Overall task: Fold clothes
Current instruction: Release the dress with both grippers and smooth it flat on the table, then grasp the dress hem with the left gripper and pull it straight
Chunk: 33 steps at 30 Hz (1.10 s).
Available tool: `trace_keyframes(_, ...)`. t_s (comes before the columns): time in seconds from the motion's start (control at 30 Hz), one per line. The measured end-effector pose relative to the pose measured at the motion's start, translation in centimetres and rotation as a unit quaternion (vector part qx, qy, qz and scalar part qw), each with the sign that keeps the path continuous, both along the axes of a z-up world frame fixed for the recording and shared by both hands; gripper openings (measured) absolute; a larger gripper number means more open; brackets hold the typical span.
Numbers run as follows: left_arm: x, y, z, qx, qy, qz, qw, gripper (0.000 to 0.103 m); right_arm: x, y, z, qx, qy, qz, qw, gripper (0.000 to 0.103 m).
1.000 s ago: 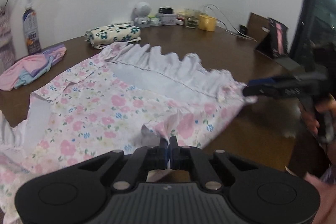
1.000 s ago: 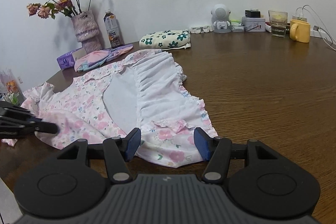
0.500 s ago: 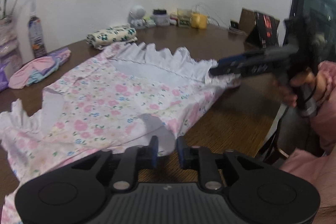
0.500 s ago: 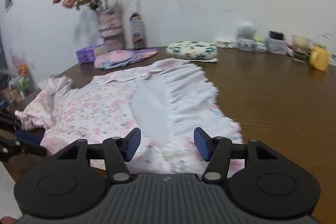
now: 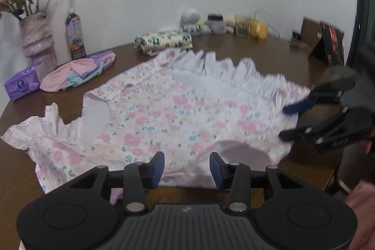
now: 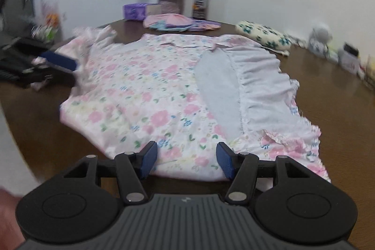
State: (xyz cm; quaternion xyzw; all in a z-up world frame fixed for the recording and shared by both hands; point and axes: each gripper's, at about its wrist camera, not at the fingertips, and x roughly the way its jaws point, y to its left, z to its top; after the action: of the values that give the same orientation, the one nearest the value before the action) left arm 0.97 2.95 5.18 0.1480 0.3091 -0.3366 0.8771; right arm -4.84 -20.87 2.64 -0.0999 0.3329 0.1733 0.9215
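Observation:
A pink floral dress with a white ruffled hem lies spread on the brown table; one side is folded over, showing its pale lining. My left gripper hovers open just above the dress's near edge, nothing between its blue pads. It appears blurred at the dress's left side in the right wrist view. My right gripper is open over the near hem, holding nothing. In the left wrist view it sits open at the dress's right edge.
Along the back stand a vase of roses, a bottle, a purple tissue pack, a pink folded garment, a folded floral cloth, a small white figure, jars and a yellow mug. A dark stand is at right.
My left gripper, shut on the dress edge a second ago, has opened and let it drop. The right gripper stayed open and swung round to the dress's other side.

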Motion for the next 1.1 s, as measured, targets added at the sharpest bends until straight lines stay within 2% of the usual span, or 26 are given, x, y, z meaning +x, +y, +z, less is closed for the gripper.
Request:
trace_keyframes(0.07,-0.5,0.7,-0.2,0.008,-0.007,0.006,0.9999,0.041,-0.2,0.1,0.5,-0.002,-0.003,0.003,1.000,0.057)
trace_keyframes(0.13,-1.1,2.1,0.2,0.005,-0.020,0.025,0.9995,0.041,-0.1,0.2,1.2,0.021,-0.010,0.012,1.000,0.057)
trace_keyframes(0.23,-2.3,5.3,1.5,-0.010,-0.046,0.074,0.9961,0.049,0.9,1.4,1.6,0.051,-0.013,0.036,0.998,0.057)
trace_keyframes(0.3,-2.7,7.2,2.0,0.001,-0.064,0.120,0.9907,0.054,1.8,2.5,1.2,0.047,-0.006,0.043,0.998,0.057)
trace_keyframes(0.37,-1.8,8.1,1.5,0.010,-0.058,0.144,0.9879,0.058,2.7,3.5,0.6,0.043,0.002,0.046,0.998,0.057)
trace_keyframes(0.53,1.2,9.6,-0.3,0.029,-0.030,0.186,0.9818,0.057,3.7,4.6,-0.3,0.043,0.011,0.042,0.998,0.059)
trace_keyframes(0.6,2.4,9.9,-1.1,0.036,-0.020,0.196,0.9797,0.043,3.9,4.9,-0.4,0.043,0.009,0.037,0.998,0.059)
trace_keyframes(0.67,3.7,9.7,-1.8,0.038,-0.011,0.190,0.9810,0.022,4.1,5.2,-0.4,0.043,0.006,0.032,0.999,0.059)
trace_keyframes(0.77,5.7,8.9,-2.2,0.046,-0.019,0.181,0.9822,0.017,4.5,6.0,-0.6,0.043,0.003,0.022,0.999,0.059)
trace_keyframes(1.03,12.8,8.0,-2.3,0.099,-0.038,0.192,0.9756,0.017,8.0,8.2,-0.6,0.046,0.008,-0.035,0.998,0.060)
trace_keyframes(1.1,12.9,8.4,-2.1,0.110,-0.036,0.183,0.9763,0.018,8.4,7.5,0.1,0.074,0.019,-0.031,0.997,0.059)
